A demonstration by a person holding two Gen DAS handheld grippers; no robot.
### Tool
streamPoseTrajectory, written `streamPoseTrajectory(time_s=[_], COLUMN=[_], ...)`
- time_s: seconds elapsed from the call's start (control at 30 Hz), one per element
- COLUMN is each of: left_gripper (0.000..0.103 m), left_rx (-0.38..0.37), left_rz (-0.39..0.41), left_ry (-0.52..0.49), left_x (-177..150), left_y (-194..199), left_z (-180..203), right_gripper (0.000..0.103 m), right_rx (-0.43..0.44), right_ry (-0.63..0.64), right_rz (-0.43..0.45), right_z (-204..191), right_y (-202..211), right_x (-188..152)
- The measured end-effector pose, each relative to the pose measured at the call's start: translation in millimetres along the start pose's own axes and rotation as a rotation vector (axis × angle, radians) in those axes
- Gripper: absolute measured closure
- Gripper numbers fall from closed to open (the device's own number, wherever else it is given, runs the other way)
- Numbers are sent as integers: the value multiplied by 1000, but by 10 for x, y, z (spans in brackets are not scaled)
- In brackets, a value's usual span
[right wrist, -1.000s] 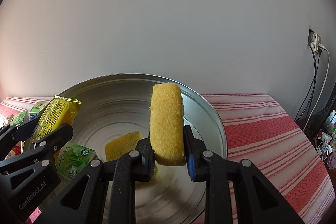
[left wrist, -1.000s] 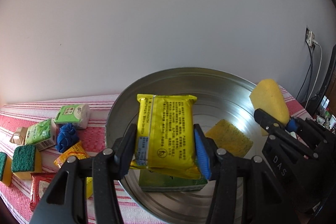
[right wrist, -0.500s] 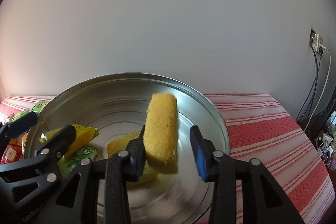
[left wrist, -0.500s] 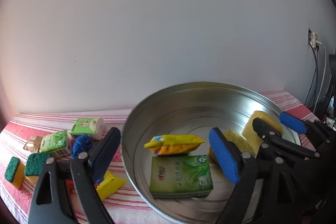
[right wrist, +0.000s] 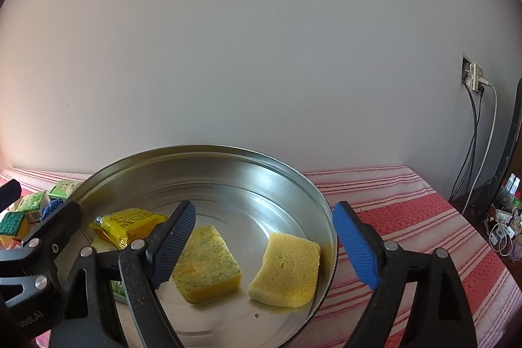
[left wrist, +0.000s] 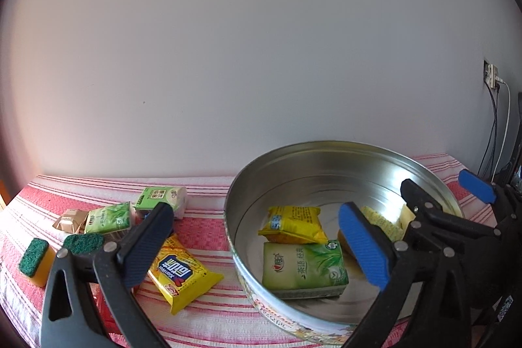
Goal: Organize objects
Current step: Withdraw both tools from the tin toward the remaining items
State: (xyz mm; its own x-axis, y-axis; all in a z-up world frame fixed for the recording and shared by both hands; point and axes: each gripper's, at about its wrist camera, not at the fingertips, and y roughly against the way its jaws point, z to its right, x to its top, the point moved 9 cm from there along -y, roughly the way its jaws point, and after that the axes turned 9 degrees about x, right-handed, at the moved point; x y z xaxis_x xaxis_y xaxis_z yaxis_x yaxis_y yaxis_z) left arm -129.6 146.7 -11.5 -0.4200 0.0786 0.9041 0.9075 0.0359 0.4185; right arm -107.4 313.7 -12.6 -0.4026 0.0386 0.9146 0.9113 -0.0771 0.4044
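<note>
A round metal tin (left wrist: 326, 149) stands on the striped cloth. Inside lie a yellow packet (left wrist: 292, 224) on a green tissue pack (left wrist: 303, 266). My left gripper (left wrist: 254, 245) hovers over the tin's near left rim, jaws opening, nothing between them. In the right wrist view a plain yellow sponge (right wrist: 287, 269) rests tilted against the tin's wall (right wrist: 202, 149), beside a speckled sponge (right wrist: 207, 260). My right gripper (right wrist: 266, 242) is above them, jaws opening, its pads clear of both sponges.
Left of the tin lie a yellow snack packet (left wrist: 181, 276), two green tissue packs (left wrist: 109, 217), green-topped sponges (left wrist: 34, 256) and a gold packet (left wrist: 68, 219). A wall stands close behind. A socket with cables (right wrist: 474, 77) and small clutter (right wrist: 505, 217) are at the right.
Both grippers opened. The yellow packet dropped from the left one onto the green pack; the plain sponge fell from the right one into the tin. The left gripper drew back leftward.
</note>
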Motion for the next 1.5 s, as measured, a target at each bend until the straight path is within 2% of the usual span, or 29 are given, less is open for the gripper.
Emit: streamPoseTrajectory(time_s=[0.37,0.6,0.7,1.03,1.27,1.5], left_gripper=[1,1,1,1,1,1], left_rx=[61,80,83,109,126,138], left_rz=[2,3,-4,-11,-18,-35], left_ry=[-1,13,19,28,30,45], left_x=[-143,-181,-198,-250,-296,-348], left_y=[21,68,99,169,192,191], left_z=[-208,-322,-377,-559,-792,-1072], right_gripper=[15,15,10,7,6,6], right_rx=[1,9,11,13,58,58], right_ry=[-10,-59,-65,-78,-151,-112], right_rz=[42,63,74,114,79,80], right_z=[18,47,17,-44,-178,-419], right_y=[90,196,222,322,352,492], right_x=[24,3,7,-1,-94,-151])
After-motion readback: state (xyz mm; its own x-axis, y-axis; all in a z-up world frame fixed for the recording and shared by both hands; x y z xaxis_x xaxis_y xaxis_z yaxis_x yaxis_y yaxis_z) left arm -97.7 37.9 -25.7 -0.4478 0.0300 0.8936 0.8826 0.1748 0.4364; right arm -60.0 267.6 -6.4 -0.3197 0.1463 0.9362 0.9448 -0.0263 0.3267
